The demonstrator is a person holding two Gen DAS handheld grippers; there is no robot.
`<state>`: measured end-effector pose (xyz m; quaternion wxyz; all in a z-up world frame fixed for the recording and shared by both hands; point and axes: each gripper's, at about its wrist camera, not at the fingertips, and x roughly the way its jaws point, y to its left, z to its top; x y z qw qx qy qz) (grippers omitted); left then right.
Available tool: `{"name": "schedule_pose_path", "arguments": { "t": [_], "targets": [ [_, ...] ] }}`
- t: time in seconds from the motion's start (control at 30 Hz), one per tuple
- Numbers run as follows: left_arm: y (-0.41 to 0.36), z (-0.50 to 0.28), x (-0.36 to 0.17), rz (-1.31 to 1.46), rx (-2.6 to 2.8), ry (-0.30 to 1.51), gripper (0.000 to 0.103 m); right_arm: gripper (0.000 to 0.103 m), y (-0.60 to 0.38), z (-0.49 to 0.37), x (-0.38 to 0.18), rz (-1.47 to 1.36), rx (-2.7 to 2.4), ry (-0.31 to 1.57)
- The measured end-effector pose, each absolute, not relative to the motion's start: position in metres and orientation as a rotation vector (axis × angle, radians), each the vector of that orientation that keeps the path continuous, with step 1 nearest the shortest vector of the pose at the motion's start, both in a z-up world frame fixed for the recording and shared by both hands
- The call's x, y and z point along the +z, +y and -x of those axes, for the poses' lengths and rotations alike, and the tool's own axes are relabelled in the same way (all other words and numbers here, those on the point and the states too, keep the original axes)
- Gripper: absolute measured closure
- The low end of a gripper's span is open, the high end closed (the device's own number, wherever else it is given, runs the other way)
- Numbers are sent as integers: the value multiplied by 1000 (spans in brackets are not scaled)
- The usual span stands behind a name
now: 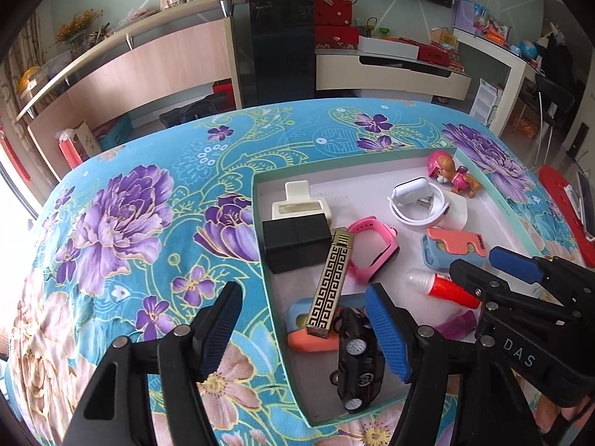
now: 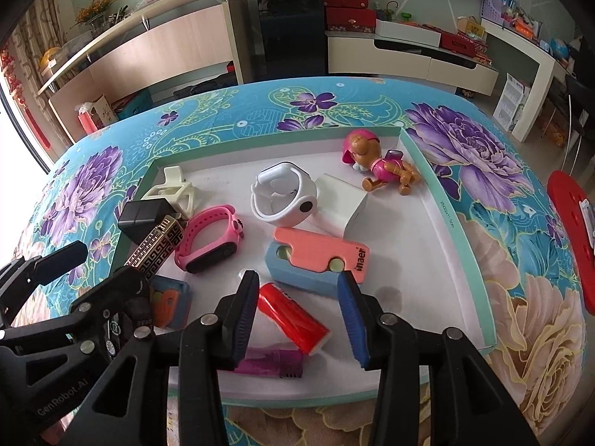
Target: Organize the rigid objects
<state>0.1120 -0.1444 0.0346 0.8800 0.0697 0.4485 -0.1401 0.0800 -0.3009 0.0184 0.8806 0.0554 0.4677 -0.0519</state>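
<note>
A shallow white tray with a mint rim (image 1: 260,223) (image 2: 452,200) lies on the floral cloth. It holds a black toy car (image 1: 359,360), a gold patterned bar (image 1: 331,282) (image 2: 154,247), a black box (image 1: 295,241), a pink watch (image 1: 372,251) (image 2: 210,243), a white watch (image 2: 284,195), a pink dog figure (image 2: 379,163), a red tube (image 1: 446,290) (image 2: 292,316) and a purple lighter (image 2: 269,360). My left gripper (image 1: 301,330) is open over the tray's left rim, above the car. My right gripper (image 2: 299,317) is open, its fingers either side of the red tube.
A pink and blue case (image 2: 319,260) and a white box (image 2: 344,206) also lie in the tray. A red board (image 2: 572,230) lies at the table's right edge. Cabinets and a TV stand stand behind the table.
</note>
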Motion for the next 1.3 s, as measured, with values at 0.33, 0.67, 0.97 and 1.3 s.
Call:
{"name": "schedule_pose_path", "arguments": {
  "t": [0.33, 0.67, 0.97, 1.3],
  "targets": [
    [-106, -102, 27, -68, -170, 969, 0, 26, -291, -67, 19, -106, -85, 979],
    [-63, -85, 18, 63, -70, 990, 0, 23, -285, -47, 7, -133, -83, 1010],
    [-43, -59, 29, 107, -42, 923, 0, 0, -270, -25, 19, -109, -85, 952],
    [-32, -30, 30, 72, -1, 876, 0, 0, -247, 1, 30, -95, -102, 923]
  ]
}}
